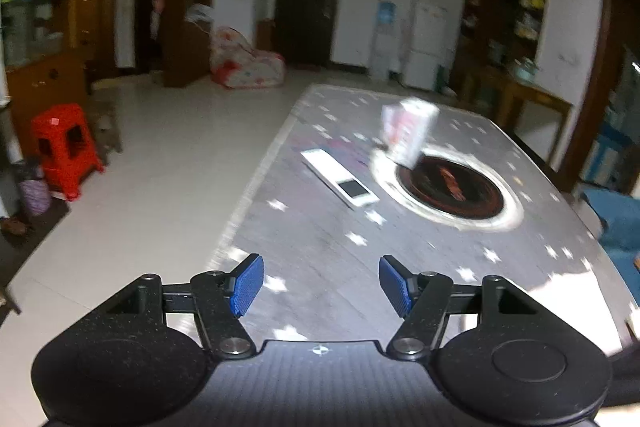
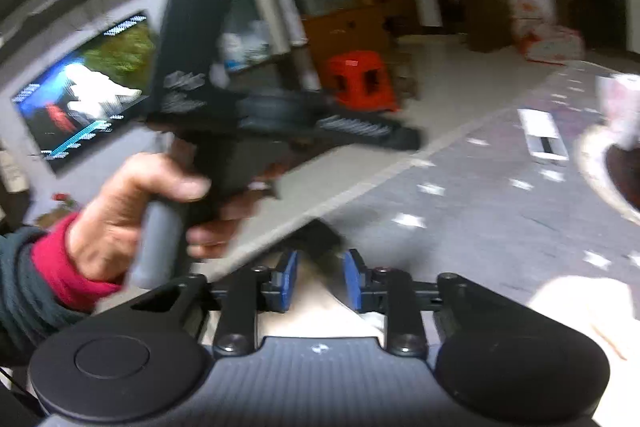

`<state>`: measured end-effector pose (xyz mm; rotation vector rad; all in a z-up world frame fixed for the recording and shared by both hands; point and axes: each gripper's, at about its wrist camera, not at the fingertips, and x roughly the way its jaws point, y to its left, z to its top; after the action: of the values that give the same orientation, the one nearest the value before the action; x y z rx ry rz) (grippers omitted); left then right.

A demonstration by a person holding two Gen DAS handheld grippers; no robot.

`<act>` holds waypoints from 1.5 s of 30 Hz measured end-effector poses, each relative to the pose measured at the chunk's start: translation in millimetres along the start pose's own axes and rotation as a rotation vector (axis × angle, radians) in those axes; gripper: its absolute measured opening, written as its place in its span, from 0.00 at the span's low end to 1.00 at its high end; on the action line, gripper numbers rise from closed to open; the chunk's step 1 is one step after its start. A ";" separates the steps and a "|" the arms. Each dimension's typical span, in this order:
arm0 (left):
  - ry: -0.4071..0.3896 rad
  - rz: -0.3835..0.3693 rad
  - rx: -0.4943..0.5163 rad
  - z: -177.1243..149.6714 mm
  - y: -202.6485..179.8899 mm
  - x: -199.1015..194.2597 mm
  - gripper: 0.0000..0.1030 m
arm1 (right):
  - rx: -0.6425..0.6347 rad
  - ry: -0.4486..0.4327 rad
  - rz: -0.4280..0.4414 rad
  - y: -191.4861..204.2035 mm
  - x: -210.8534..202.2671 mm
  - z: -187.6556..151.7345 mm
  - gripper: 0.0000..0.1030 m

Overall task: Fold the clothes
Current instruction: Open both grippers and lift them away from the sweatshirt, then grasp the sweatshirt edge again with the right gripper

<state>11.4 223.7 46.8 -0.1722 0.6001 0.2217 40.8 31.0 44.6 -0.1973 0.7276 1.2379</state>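
Hovering over table (image 1: 320,235): left gripper (image 1: 321,285) spread, empty; right gripper (image 2: 320,281) parted, pale cloth (image 2: 316,301) between pads, grip unclear. Re-pinching edge squarely advised.

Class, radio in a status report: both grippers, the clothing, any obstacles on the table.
Left gripper open, empty, over the table. Right gripper part open, pale cloth between its pads, grip unclear. Remote and carton lie ahead.
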 end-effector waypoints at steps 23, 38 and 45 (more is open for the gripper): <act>0.216 -0.249 0.259 -12.1 -130.1 128.4 0.69 | 0.489 0.047 -0.677 -252.0 -108.9 -100.2 0.37; 0.207 -0.326 0.287 -11.7 -131.4 145.4 0.11 | 0.431 0.051 -0.703 -268.9 -85.6 -91.7 0.09; 0.151 -0.229 0.179 11.2 -117.1 161.8 0.10 | 0.390 -0.021 -0.777 -270.8 -83.7 -71.5 0.09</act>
<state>177.2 138.8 -26.1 -0.0838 0.7411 -0.0680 246.8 -164.3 -25.0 -0.1234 0.7572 0.3499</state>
